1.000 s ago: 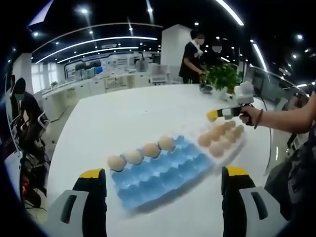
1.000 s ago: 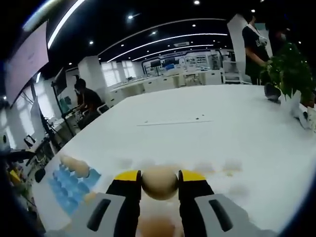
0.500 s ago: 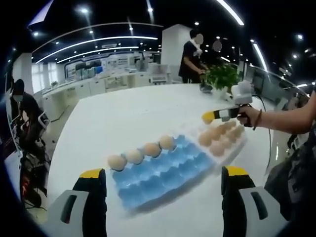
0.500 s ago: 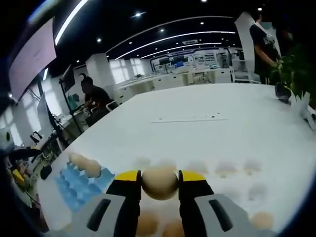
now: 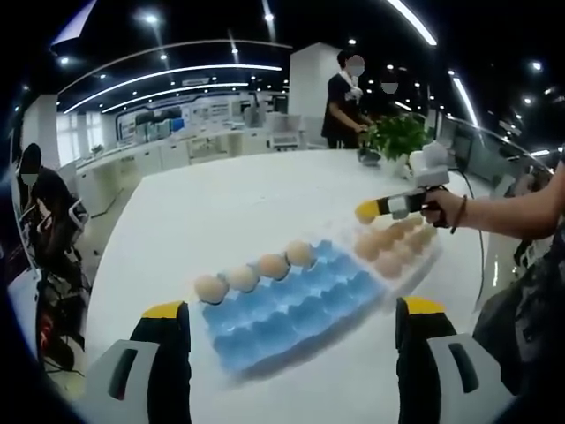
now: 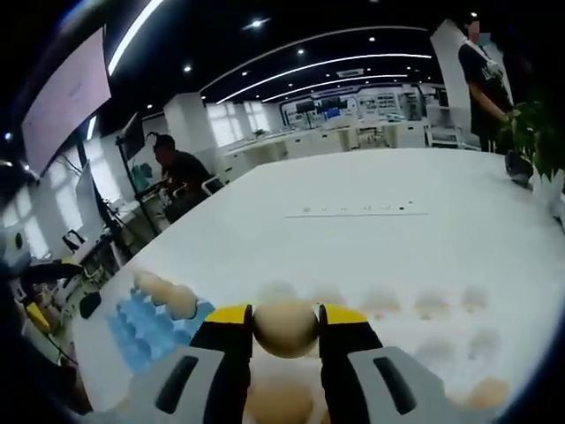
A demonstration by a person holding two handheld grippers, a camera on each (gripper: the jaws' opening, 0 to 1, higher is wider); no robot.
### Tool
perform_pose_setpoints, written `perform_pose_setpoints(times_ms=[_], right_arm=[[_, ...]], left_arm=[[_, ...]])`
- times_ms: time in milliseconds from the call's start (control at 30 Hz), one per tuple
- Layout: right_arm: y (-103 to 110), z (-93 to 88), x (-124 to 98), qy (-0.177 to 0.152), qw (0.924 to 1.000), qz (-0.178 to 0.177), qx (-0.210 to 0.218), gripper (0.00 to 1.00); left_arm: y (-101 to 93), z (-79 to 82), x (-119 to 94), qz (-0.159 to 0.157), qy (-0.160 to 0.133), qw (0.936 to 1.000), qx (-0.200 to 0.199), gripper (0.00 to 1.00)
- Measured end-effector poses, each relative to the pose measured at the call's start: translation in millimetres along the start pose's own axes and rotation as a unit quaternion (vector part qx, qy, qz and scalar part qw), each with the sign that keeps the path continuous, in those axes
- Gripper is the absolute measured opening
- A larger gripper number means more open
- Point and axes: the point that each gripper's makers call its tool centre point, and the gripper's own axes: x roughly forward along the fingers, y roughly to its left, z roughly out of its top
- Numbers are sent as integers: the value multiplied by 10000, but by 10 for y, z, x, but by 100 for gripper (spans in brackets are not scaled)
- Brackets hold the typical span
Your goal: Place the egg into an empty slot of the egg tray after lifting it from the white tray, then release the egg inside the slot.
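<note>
We hold the egg (image 6: 285, 328) clamped in the right tongs (image 6: 285, 329) above the white tray (image 5: 430, 258), beside the blue egg tray (image 5: 291, 314), whose empty slots lie toward the left tongs (image 5: 291, 311) (jaws wide, idle).

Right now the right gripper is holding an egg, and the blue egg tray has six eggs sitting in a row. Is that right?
Not quite. The right gripper does hold an egg, but the blue egg tray has four eggs in a row, not six. The left gripper view shows them along the tray's far edge.
</note>
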Motion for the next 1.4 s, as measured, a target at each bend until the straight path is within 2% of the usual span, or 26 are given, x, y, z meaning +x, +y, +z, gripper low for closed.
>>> perform_pose_setpoints(times_ms=[867,1400], right_arm=[[548,-22,197,159,9976,655,-167,30],[830,-129,351,382,9937,996,-356,30]], left_arm=[[21,-46,-75,38,7,10000,-15,99],[90,-80,-131,131,51,9999,4,98]])
